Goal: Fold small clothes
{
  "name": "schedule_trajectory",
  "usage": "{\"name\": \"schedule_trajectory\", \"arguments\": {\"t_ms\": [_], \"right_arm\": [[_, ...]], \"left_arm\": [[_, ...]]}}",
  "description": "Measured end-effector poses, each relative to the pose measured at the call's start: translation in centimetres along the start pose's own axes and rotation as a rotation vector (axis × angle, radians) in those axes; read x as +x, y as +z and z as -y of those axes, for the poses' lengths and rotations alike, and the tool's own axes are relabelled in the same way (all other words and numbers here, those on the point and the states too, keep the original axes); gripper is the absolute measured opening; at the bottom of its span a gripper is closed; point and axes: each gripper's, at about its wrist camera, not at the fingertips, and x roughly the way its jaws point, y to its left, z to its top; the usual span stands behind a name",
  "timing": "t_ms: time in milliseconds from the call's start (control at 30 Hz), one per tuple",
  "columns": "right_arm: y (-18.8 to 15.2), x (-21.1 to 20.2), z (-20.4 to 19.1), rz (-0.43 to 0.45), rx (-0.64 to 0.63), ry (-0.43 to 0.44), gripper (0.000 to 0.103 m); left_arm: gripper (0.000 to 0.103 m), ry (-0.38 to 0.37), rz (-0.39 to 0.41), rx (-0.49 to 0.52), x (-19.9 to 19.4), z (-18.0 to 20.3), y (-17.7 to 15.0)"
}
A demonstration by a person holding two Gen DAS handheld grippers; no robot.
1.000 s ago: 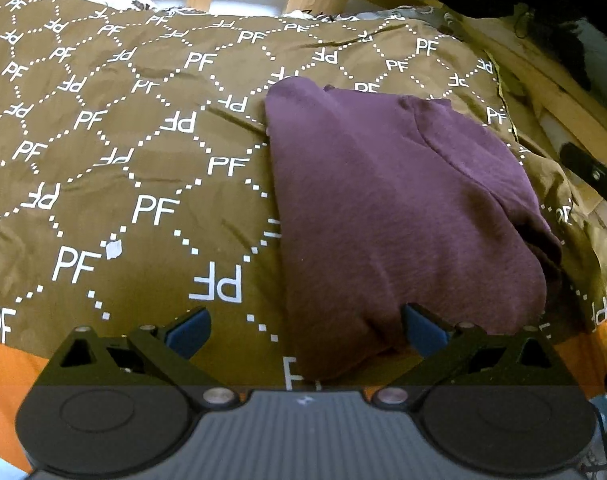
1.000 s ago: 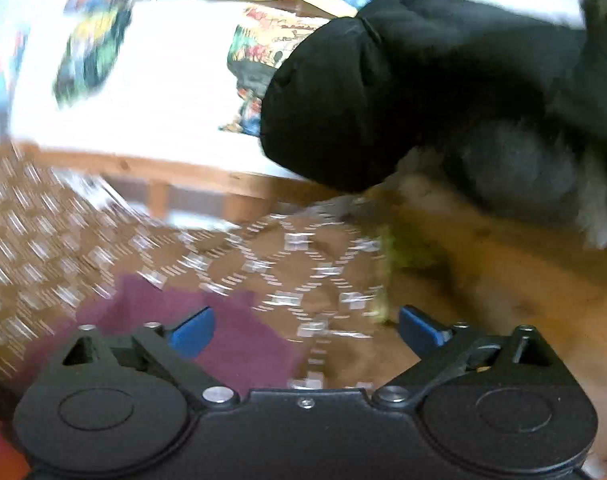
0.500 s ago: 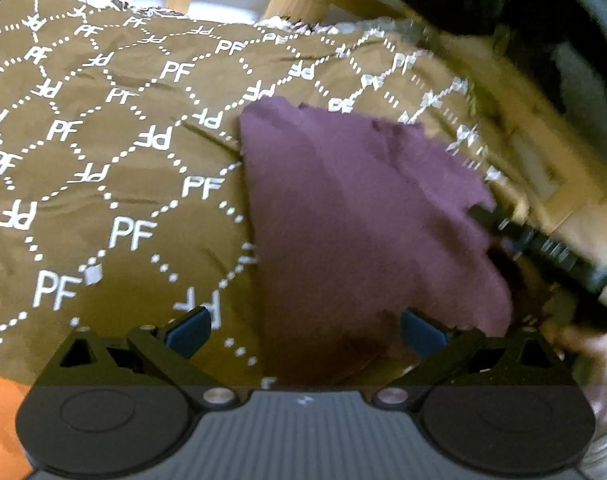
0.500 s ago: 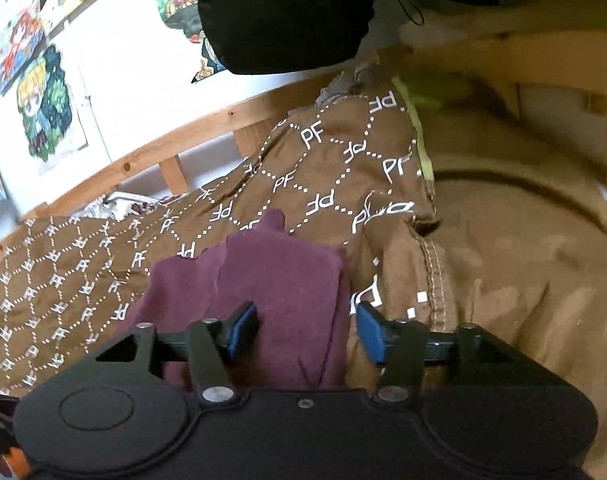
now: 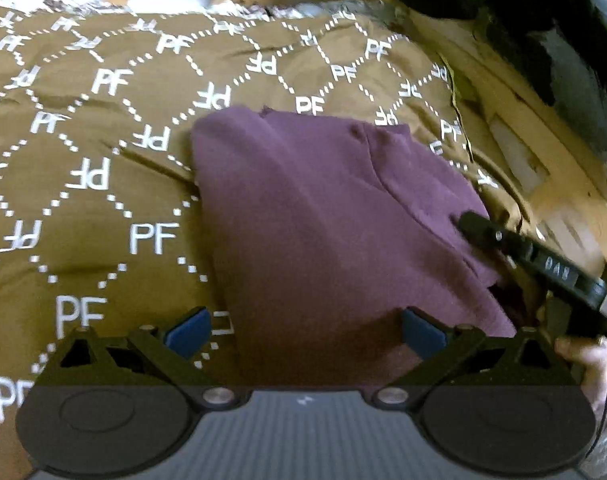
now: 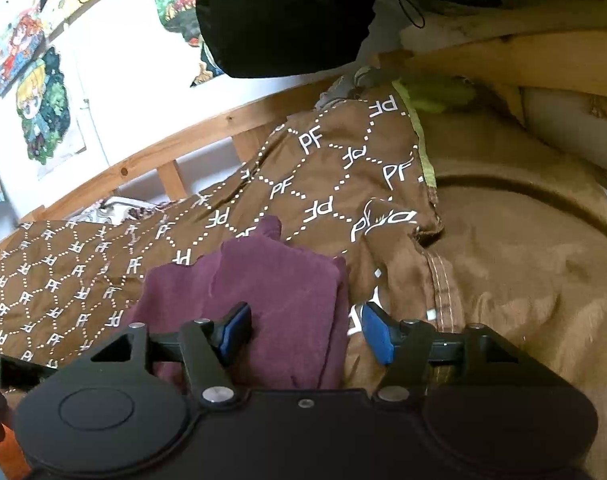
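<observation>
The maroon garment (image 5: 327, 216) lies half-folded on the patterned bedspread (image 5: 103, 168). Your right gripper (image 6: 305, 330) straddles its 3 o'clock edge, fingers apart; close there, while the left gripper (image 5: 305, 330), also spread, takes the near hem.

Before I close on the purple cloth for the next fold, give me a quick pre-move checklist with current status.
1. Left hand-held gripper open: ok, blue pads wide apart.
2. Right hand-held gripper open: ok, a clear gap between the pads.
3. Purple cloth lying on the brown bedspread: ok, already partly folded.
4. Cloth edge between the right gripper's pads: ok, its right edge runs into the gap.
5. Cloth between the left gripper's pads: cannot tell, it may only hover above the near edge.
6. Bedspread kept out of the grasp: cannot tell, it lies right beside the cloth edge.
</observation>
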Motion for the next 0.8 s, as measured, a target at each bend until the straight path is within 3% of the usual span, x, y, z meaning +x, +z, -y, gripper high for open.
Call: {"name": "schedule_trajectory", "arguments": {"t_ms": [267, 600, 800], "right_arm": [[0.9, 2.3, -1.3, -0.066, -0.042, -0.045, 0.074], [1.2, 3.8, -1.8, -0.089, -0.050, -0.038, 0.084], [1.5, 4.4, -2.1, -0.109, -0.061, 0.005, 0.100]], "left_arm": [[0.103, -0.119, -0.069, -0.015, 1.4, -1.9, 0.9], [0.103, -0.144, -0.060, 0.007, 1.4, -2.2, 0.8], [0.103, -0.159, -0.058, 0.008, 1.5, -2.4, 0.8]]}}
